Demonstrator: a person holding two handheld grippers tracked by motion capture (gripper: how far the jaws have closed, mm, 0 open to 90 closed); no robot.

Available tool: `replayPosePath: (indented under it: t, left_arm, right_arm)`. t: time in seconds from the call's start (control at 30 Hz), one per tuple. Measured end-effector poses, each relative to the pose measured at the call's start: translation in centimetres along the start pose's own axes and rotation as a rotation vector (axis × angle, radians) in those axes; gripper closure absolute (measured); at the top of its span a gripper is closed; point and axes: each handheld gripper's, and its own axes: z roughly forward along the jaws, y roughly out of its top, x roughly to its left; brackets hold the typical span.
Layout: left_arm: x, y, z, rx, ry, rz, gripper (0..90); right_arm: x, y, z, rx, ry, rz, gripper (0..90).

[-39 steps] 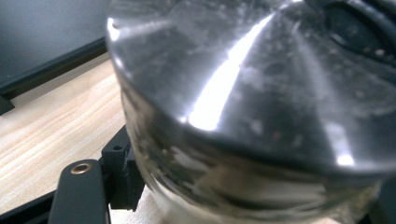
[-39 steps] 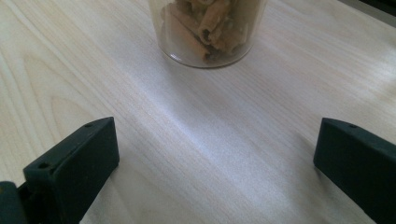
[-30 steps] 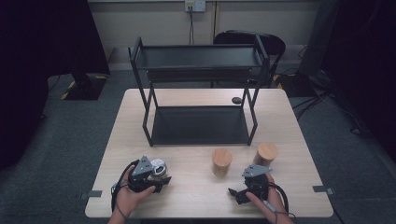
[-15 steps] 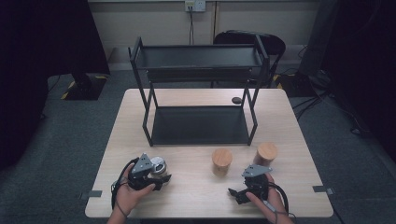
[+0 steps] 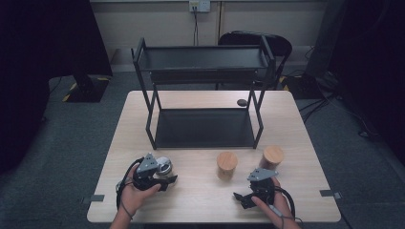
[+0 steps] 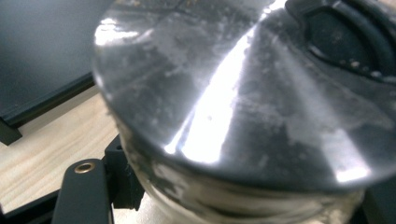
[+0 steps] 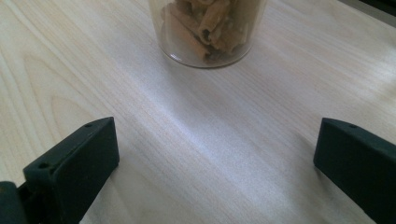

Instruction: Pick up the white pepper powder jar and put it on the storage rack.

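Note:
A glass jar with a shiny metal lid (image 5: 164, 166) stands near the table's front left. My left gripper (image 5: 162, 175) is shut on it; up close in the left gripper view the lid (image 6: 243, 93) looms over the black jaws that hug the glass body. Two wooden-lidded jars stand at the front right, one (image 5: 227, 164) nearer the middle and one (image 5: 273, 157) farther right. My right gripper (image 5: 242, 192) rests open on the table below them. In the right gripper view its jaws (image 7: 215, 163) stand wide apart with bare wood between, facing a clear jar of pasta (image 7: 210, 28).
A black two-tier metal rack (image 5: 203, 129) takes up the back half of the wooden table (image 5: 200, 200). A small dark object (image 5: 242, 102) lies beside its right rear leg. A dark chair (image 5: 267, 43) stands behind the table.

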Motion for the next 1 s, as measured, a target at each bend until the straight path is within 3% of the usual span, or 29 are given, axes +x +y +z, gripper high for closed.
replayPosePath:
  t: [0.37,1.0]
  left_arm:
    - [0.5,0.5,0.5,-0.005,0.006,-0.019,30.5]
    - [1.1,1.8,1.6,-0.01,0.008,-0.018,30.6]
  right_arm:
    - [0.0,0.0,0.0,0.0,0.0,0.0,0.0]
    - [0.0,0.0,0.0,0.0,0.0,0.0,0.0]
